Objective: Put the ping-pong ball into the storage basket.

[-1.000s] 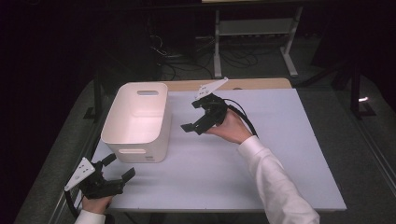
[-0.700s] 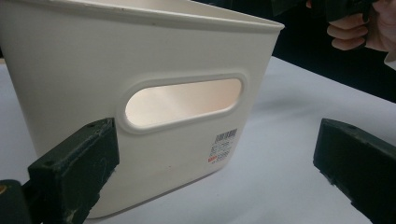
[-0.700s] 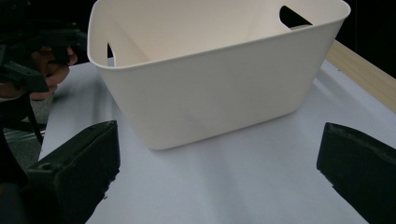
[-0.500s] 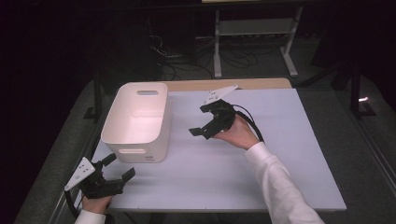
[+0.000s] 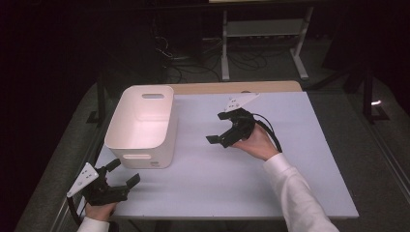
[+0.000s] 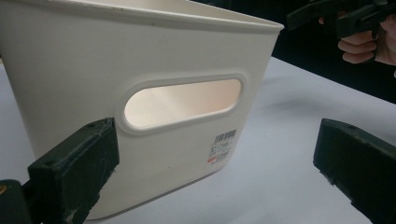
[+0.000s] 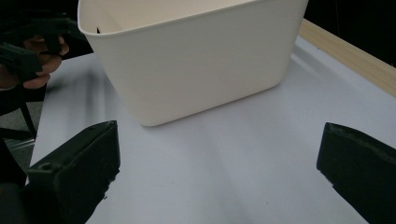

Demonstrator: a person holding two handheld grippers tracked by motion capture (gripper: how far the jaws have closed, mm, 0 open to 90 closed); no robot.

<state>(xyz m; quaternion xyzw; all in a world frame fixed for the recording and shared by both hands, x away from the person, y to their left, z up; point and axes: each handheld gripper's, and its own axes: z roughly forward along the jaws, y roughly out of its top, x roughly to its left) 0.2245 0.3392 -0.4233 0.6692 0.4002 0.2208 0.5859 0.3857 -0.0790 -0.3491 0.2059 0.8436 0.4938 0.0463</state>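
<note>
A white plastic bin (image 5: 142,125) with handle slots stands on the left part of the table and looks empty. My left gripper (image 5: 124,172) is open at the near left corner, just in front of the bin. In the left gripper view the bin's near wall (image 6: 154,56) and its handle slot (image 6: 182,100) loom close between the wide-apart jaws. My right gripper (image 5: 215,128) is open too, held above the table's middle, right of the bin and pointing at it. In the right gripper view the bin (image 7: 196,60) sits beyond the spread jaws.
The pale blue tabletop (image 5: 290,183) has a wooden strip (image 5: 232,87) along its far edge. A metal rack (image 5: 263,29) and cables on the floor lie behind the table. The other hand's gripper (image 7: 28,42) appears beside the bin.
My right gripper has drawn back from the bin, moving right and toward the person. The left gripper and the bin have stayed put.
</note>
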